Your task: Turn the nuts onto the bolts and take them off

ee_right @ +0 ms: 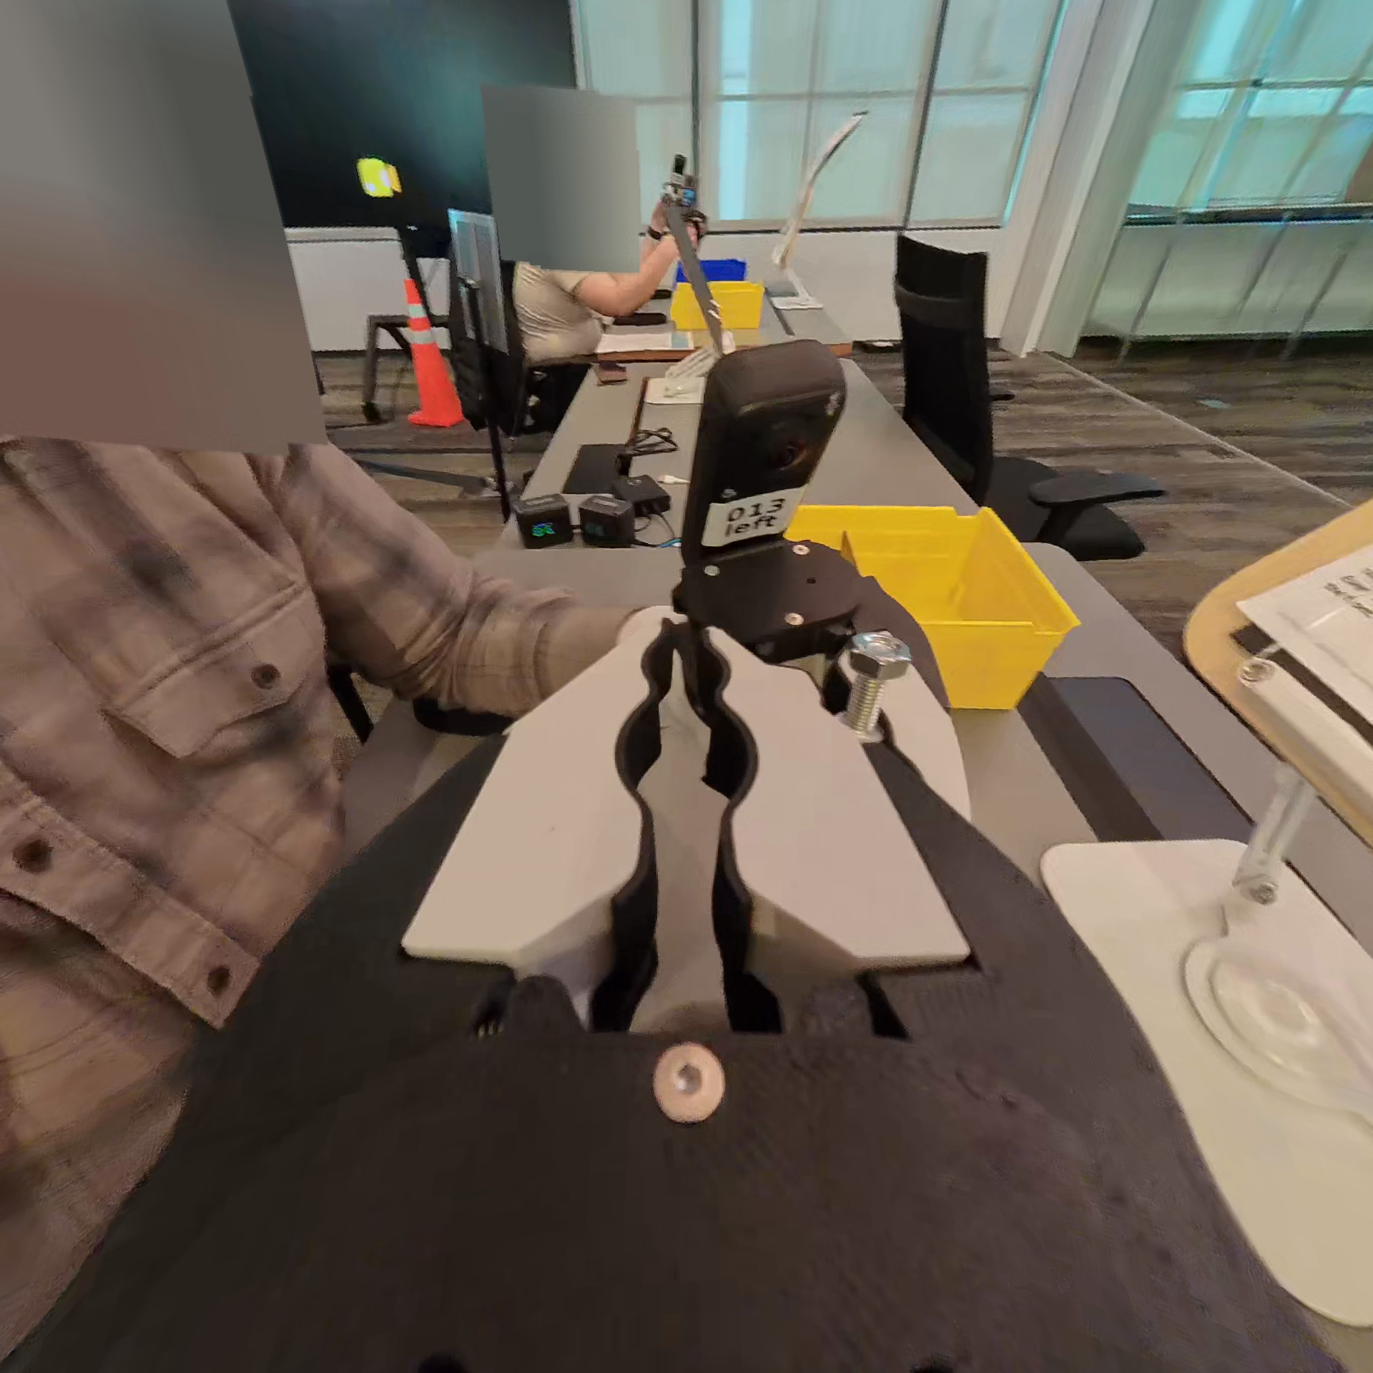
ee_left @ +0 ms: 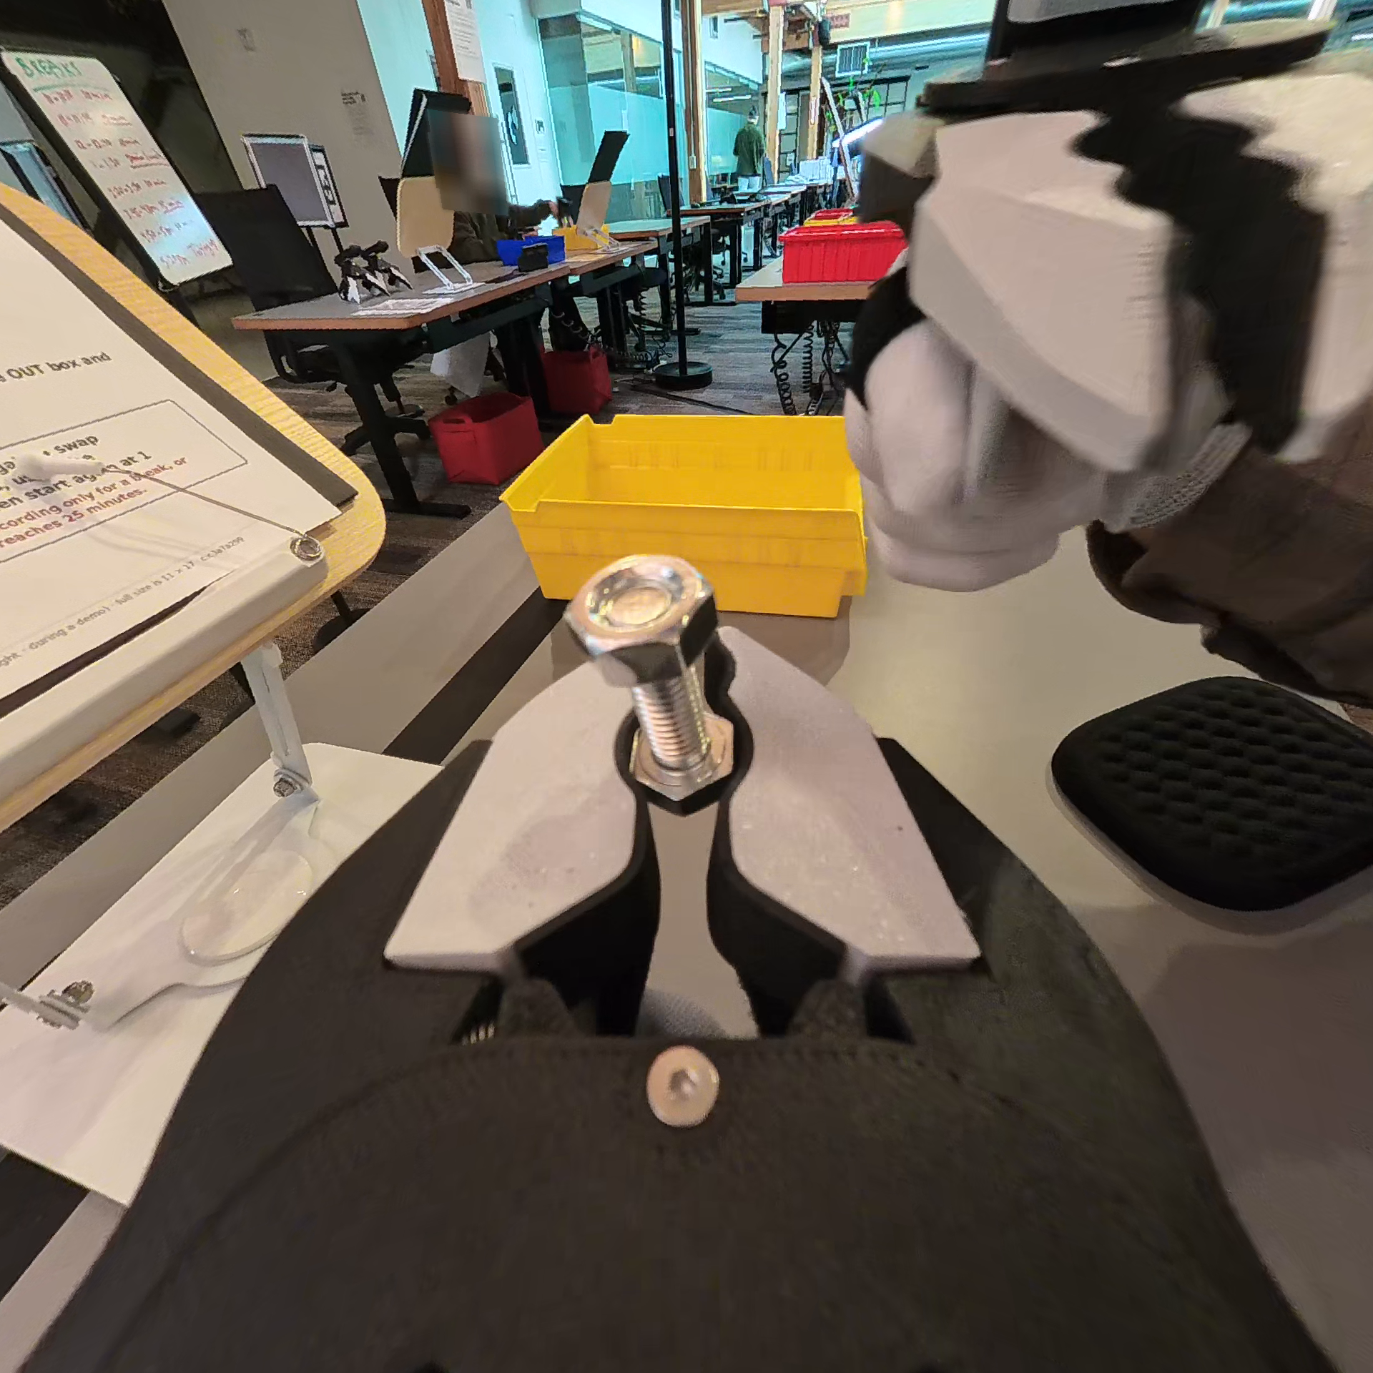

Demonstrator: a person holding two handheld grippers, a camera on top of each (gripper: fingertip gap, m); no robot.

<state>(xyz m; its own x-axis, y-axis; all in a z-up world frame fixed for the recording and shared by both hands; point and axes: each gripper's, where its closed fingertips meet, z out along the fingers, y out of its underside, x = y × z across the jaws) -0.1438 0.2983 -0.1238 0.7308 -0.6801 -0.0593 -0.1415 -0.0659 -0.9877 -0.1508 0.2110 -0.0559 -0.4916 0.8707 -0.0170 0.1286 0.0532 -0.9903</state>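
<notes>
We see the bolt (ee_left: 654,669) standing upright, head up, with the nut (ee_left: 680,773) threaded low on its shank. The left tongs (ee_left: 682,765) pinch that nut in the round notch near their tips, so bolt and nut hang above the grey desk (ee_left: 966,669). From the right wrist view the bolt (ee_right: 873,687) rises just beside and right of the right tongs (ee_right: 687,735), not between them. The right tongs are nearly pressed together, with only a narrow gap and nothing in it. In the left wrist view they (ee_left: 1114,312) hover up and to the right of the bolt, held by a white-gloved hand (ee_left: 958,475). A yellow bin (ee_left: 691,513) sits on the desk behind the bolt.
</notes>
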